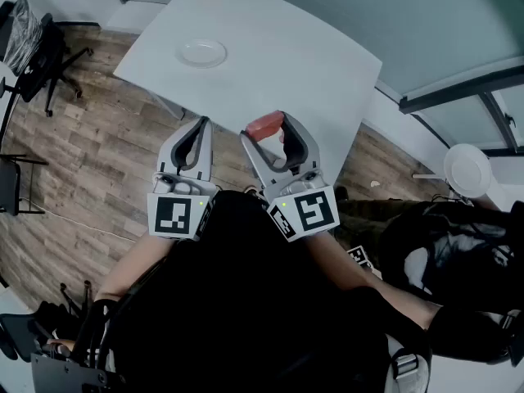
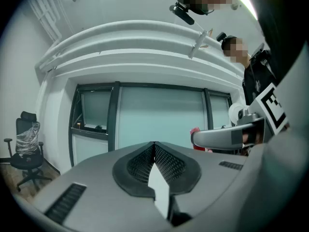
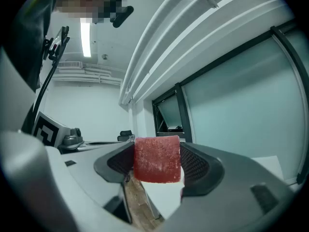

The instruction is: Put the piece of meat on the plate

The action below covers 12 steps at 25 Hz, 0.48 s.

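Gripping a red block between its fingers (image 3: 198,164), the right gripper (image 1: 268,129) has the piece of meat (image 3: 157,159) pinched from both sides. The dark pads are spread wide because the block is wide. It is held near the fingertips and pointed level, which I take to be a carrying pose that leaves the underside free to be set down. The meat is a squared slab with rounded upper corners. Its surface is matte and faintly grainy, flecked with pale specks, and it looks firm enough to keep its shape under the squeeze.

The left gripper (image 2: 154,144) has nothing in it. Its fingers are brought together so the tips meet, and it sits beside the right one, near but apart, probably just kept out of the way. On both tools the pads show a fine mesh texture set into smooth grey shells.

From the head view the meat sits over the near edge of the table (image 1: 278,64), a plain white top with rounded corners. The plate (image 1: 202,53) is well apart from it, toward the far left part of the top. It is small, round, white and glossy, with a shallow rim and nothing on it. By my reckoning the job is at the carry stage, and the meat has to travel across the top before it can be released. Below lie a wood-plank floor (image 1: 98,137) and a black office chair (image 1: 37,51).
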Each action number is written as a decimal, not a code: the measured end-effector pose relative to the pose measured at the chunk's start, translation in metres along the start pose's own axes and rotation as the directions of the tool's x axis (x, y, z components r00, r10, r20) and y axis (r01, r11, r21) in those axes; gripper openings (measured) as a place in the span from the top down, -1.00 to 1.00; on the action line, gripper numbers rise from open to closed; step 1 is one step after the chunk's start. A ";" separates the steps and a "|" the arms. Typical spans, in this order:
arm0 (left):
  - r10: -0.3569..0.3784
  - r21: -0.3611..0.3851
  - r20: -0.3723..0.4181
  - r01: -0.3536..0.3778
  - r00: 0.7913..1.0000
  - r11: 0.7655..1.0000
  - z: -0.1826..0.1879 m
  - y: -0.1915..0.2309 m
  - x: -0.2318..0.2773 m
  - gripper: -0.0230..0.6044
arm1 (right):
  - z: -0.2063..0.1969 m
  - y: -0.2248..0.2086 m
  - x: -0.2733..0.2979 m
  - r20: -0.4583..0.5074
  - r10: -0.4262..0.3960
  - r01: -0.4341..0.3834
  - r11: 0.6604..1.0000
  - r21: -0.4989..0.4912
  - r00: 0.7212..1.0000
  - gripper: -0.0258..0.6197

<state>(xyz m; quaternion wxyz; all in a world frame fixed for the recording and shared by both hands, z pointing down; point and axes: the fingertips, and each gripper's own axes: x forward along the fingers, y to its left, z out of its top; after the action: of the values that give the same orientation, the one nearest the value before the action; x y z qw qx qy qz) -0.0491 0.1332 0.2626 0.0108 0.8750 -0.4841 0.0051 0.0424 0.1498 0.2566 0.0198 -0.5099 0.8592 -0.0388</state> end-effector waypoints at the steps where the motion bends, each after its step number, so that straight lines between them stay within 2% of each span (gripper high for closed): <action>1: -0.006 0.001 0.005 0.006 1.000 1.000 0.004 0.001 -0.002 0.92 | 0.003 0.004 0.000 0.000 -0.001 0.001 1.000 -0.002 1.000 0.01; 6: -0.020 0.003 0.008 0.020 1.000 1.000 0.003 0.012 -0.006 0.92 | 0.000 0.014 0.009 0.000 -0.010 0.010 1.000 -0.006 1.000 0.01; 12: -0.040 0.008 0.013 0.039 0.999 0.999 0.000 0.027 -0.012 0.92 | -0.001 0.021 0.019 0.033 -0.032 0.031 0.999 0.035 0.999 0.01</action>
<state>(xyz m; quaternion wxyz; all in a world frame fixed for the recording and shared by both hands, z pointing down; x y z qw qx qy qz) -0.0784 0.1294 0.2629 0.0042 0.8844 -0.4667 0.0012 0.0145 0.1429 0.2557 0.0422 -0.5236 0.8497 -0.0454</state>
